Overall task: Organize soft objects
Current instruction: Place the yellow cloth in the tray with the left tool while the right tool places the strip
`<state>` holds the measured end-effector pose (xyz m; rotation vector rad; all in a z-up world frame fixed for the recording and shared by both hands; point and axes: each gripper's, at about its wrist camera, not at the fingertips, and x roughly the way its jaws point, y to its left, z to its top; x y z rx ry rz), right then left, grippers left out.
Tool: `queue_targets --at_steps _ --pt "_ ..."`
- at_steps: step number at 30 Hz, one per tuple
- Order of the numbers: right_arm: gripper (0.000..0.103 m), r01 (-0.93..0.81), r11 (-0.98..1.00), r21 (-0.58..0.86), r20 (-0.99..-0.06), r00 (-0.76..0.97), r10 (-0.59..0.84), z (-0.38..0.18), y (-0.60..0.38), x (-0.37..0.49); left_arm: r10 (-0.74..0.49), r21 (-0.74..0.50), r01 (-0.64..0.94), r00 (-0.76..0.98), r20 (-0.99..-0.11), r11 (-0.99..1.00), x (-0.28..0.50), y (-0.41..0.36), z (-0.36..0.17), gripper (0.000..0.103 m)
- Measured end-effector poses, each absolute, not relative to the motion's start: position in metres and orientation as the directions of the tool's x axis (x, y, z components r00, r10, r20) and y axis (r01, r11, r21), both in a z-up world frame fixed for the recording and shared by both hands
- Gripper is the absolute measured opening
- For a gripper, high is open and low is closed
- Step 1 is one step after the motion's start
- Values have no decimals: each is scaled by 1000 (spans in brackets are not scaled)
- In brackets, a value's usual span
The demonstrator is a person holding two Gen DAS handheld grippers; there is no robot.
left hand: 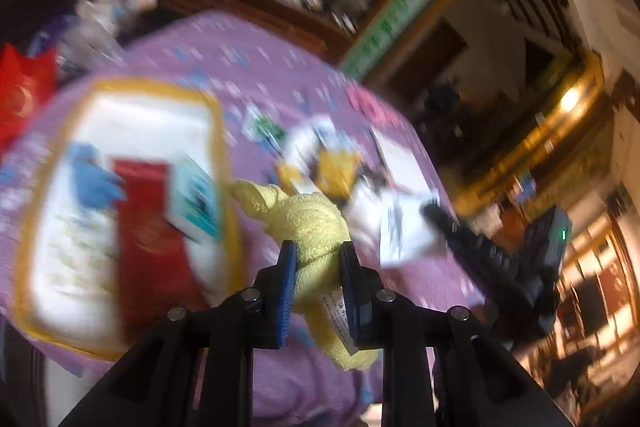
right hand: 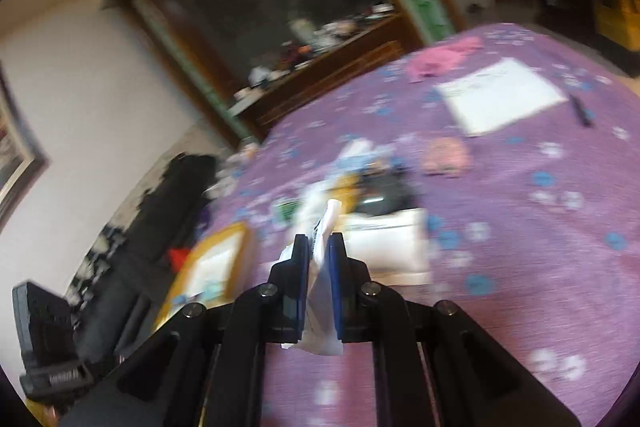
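My left gripper (left hand: 318,253) is shut on a yellow fluffy towel (left hand: 308,219) and holds it above the purple bedspread (left hand: 260,75). My right gripper (right hand: 319,243) is shut on a white cloth (right hand: 322,291) with a printed pattern; the same cloth shows in the left wrist view (left hand: 404,231), with the right gripper (left hand: 434,213) on it. A white tray with a yellow rim (left hand: 216,131) lies at the left and holds a blue soft item (left hand: 94,181), a red one (left hand: 148,227) and a teal one (left hand: 196,199). The tray also shows in the right wrist view (right hand: 240,239).
A pile of white, yellow and dark soft items (left hand: 332,159) lies mid-bed. A pink cloth (right hand: 440,59), a white sheet (right hand: 500,95), a dark pen (right hand: 580,111) and a pale pink item (right hand: 446,153) lie farther off. A cluttered wooden dresser (right hand: 320,67) stands behind.
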<state>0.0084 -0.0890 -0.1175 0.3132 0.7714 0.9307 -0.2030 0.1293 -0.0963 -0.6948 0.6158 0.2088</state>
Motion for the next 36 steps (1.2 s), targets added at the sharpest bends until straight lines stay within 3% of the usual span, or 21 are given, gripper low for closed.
queue_targets --at_steps 5,13,17,22,24,26,27,28,30,31,33,36 --pt "10 -678 480 557 -459 230 858 -111 -30 -15 103 -526 -441 828 -552 727 -234 166 -78 22" --pt "10 -760 422 495 -508 141 850 -109 58 -38 198 -507 -507 816 -543 697 -236 230 -84 22" --pt "10 -750 438 496 -567 103 817 -126 107 -29 193 -476 -535 780 -595 698 -219 264 -108 22" --pt "10 -743 483 463 -679 53 732 -158 161 -17 93 -466 -543 714 -693 698 -190 298 -155 22" --pt "12 -740 491 460 -705 32 709 -168 170 -16 83 -424 -576 654 -751 699 -181 302 -171 22" --pt "16 -739 480 473 -710 3 704 -171 173 -16 77 -438 -586 653 -754 681 -184 304 -172 24" --pt "16 -743 481 466 -708 14 706 -170 172 -16 87 -438 -584 661 -746 683 -187 303 -170 31" --pt "20 -747 482 457 -704 27 710 -168 169 -16 101 -432 -587 663 -742 685 -190 303 -168 47" --pt "41 -736 490 467 -698 32 715 -167 162 -13 134 -439 -600 678 -723 669 -197 301 -165 71" --pt "52 -725 489 485 -685 32 728 -165 155 -11 143 -449 -599 690 -710 663 -202 299 -162 76" --pt "53 -714 465 524 -650 17 760 -158 136 -10 146 -458 -588 705 -694 666 -211 290 -156 76" --pt "65 -705 443 553 -608 22 794 -151 104 -17 170 -458 -584 721 -672 670 -219 268 -146 76"
